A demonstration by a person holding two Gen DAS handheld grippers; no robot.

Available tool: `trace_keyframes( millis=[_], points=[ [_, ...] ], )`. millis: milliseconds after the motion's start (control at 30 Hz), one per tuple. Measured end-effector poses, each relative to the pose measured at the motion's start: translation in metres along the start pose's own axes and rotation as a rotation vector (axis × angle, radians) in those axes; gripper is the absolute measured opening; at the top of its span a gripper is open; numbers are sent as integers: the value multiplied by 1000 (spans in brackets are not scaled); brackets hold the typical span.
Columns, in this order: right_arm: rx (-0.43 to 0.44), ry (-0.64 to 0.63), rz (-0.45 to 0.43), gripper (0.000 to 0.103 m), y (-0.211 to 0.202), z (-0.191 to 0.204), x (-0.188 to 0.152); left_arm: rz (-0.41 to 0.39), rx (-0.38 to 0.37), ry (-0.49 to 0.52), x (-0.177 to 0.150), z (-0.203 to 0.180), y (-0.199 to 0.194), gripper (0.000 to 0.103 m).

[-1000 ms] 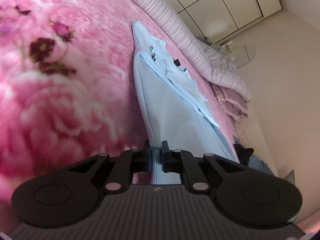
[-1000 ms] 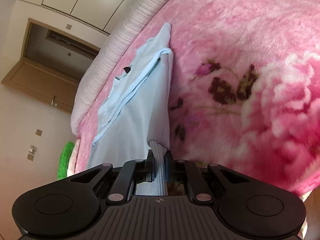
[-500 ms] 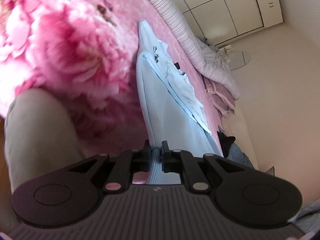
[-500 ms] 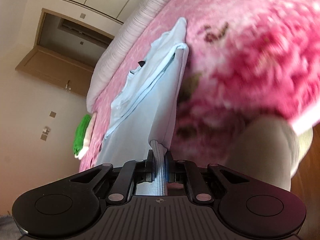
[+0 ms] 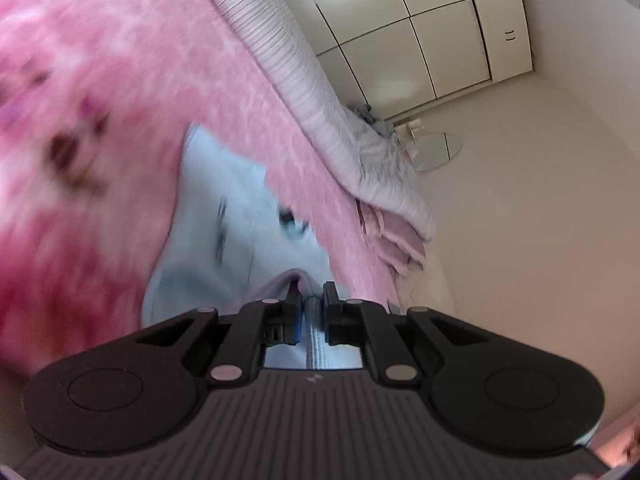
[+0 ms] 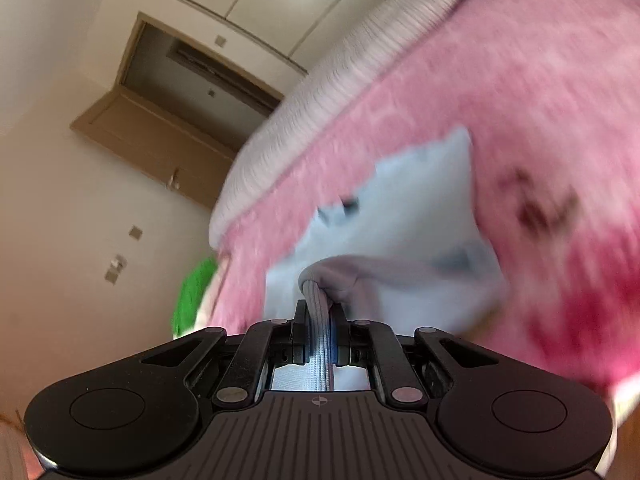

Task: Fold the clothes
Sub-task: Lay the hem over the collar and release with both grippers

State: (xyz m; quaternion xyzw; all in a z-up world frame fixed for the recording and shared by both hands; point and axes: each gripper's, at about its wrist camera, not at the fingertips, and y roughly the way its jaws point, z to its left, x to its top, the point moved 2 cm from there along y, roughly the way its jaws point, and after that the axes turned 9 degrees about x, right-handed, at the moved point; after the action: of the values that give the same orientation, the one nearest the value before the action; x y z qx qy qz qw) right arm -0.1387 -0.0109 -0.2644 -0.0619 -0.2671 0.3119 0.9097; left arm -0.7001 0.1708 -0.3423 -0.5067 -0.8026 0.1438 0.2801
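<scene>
Your left tongs (image 5: 308,296) are closed tight on a ribbed hem of the pale blue garment (image 5: 224,216), and your right tongs (image 6: 320,316) pinch the same kind of ribbed edge (image 6: 318,344). The garment lies on the pink floral blanket (image 5: 100,100) of the bed, near the striped grey bolster (image 5: 288,64). Both views are blurred, so fine detail is lost.

From the right wrist view, the held edge bunches above the cloth (image 6: 420,208) that lies flat on the blanket, which suggests you are mid-fold, carrying the hem end over the body of the garment. I judge one fold is under way rather than settled: the hem is in the tongs, not laid down. Whether sleeves or sides are already tucked in, the blur hides. A green item (image 6: 196,292) sits at the bed's edge.
</scene>
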Motion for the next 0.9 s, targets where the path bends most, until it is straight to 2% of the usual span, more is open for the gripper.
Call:
trace_keyframes(
  millis=[67,167,233,267,333,400,467,533,633,767,800,900],
  points=[
    [-2,37,-13,8,28,-11,31,-3,9,-20,31,-6,28,7],
    [-79,176,-29,8,84,-53,73,-6,25,-52,77,-15,71,7],
    [-135,294,-32,8,110,-88,92,0,89,-99,100,-2,105,9],
    [-172,361,-31,12,122,-107,98,-5,122,-127,110,5,116,9],
    [-228,474,-25,24,137,-140,107,-44,132,-191,126,20,117,15],
    [-202,504,-26,27,136,-153,111,-90,128,-201,138,29,107,19],
    [-146,470,-9,34,131,-156,113,-87,148,-96,140,24,100,19],
    [-108,399,6,40,125,-151,116,-56,187,59,132,11,97,19],
    [-66,378,-19,44,116,-145,125,4,208,226,116,-4,99,19],
    [-117,490,-92,46,105,-150,142,90,216,413,92,-20,103,19],
    [-143,475,-105,46,103,-149,147,109,220,457,86,-24,104,18],
    [-211,182,-63,46,98,-122,147,100,242,538,79,-26,104,18]
  ],
)
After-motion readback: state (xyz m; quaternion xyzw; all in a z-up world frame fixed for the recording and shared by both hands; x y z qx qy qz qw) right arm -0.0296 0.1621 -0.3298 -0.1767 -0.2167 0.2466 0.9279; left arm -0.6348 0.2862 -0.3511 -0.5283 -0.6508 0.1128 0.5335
